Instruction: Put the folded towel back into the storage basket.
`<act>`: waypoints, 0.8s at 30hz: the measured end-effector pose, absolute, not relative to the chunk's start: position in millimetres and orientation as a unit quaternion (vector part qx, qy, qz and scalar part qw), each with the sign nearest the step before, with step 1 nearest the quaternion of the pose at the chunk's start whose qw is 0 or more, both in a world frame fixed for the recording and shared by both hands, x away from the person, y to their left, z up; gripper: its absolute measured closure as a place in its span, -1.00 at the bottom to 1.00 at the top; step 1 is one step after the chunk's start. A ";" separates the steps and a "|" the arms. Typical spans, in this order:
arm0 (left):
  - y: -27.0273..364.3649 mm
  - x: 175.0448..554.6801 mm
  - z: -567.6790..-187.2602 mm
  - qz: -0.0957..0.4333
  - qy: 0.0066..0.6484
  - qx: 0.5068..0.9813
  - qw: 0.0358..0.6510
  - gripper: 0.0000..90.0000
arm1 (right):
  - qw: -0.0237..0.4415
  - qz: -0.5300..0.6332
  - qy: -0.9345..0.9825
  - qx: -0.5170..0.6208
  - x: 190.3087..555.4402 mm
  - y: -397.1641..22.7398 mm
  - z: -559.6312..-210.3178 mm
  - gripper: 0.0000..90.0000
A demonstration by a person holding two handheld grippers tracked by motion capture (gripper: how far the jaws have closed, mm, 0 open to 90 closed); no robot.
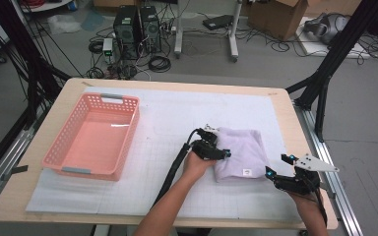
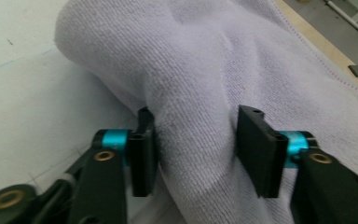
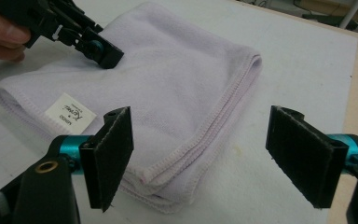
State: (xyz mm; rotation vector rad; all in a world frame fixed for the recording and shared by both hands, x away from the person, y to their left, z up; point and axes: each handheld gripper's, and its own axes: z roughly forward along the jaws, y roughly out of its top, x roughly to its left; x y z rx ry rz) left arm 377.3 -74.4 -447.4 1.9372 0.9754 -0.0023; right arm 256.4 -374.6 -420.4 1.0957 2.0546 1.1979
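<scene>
Folded lilac towel [image 1: 240, 151] — white label — flat on the table

Left gripper [image 1: 215, 145] at towel's [image 1: 241, 150] left edge, jaws pinching a fold of it. Right gripper [image 1: 278, 165] just off towel's right corner, jaws wide.

The towel [image 1: 240, 152] between the two grippers is pale lilac with a fine ribbed weave, a stitched hem and a small white label [image 3: 69, 115] printed in dark letters. The left gripper [image 2: 193, 149] and the right gripper [image 3: 200, 158] are both black, with teal collars behind the pads. Well left of the left gripper, the basket [image 1: 92, 169] is salmon pink, its walls patterned with small holes and its handles grey. The tabletop [image 1: 295, 128] is light wood under a white mat [image 1: 172, 118] with a faint grid.
</scene>
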 end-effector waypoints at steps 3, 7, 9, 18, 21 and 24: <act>-73.6 377.4 -447.0 -0.003 0.393 0.789 0.472 0.55 | 0.259 0.442 0.758 0.404 256.3 -374.8 -420.3 -0.51; -70.0 377.7 -447.2 -0.003 0.377 0.792 0.480 0.62 | 0.258 0.443 0.757 0.406 256.1 -375.2 -420.7 -0.51; -65.3 377.9 -447.5 -0.010 0.373 0.788 0.489 0.63 | 0.257 0.443 0.757 0.406 256.0 -375.4 -420.8 -0.51; -44.8 372.4 -435.4 0.026 0.320 0.797 0.512 0.64 | 0.257 0.443 0.755 0.408 254.2 -375.7 -420.6 -0.51; -39.5 371.9 -433.3 0.032 0.313 0.797 0.516 0.64 | 0.256 0.444 0.755 0.408 254.3 -374.2 -420.6 -0.51; -30.8 370.3 -429.4 0.041 0.304 0.799 0.517 0.64 | 0.258 0.443 0.758 0.404 254.8 -374.0 -420.8 -0.51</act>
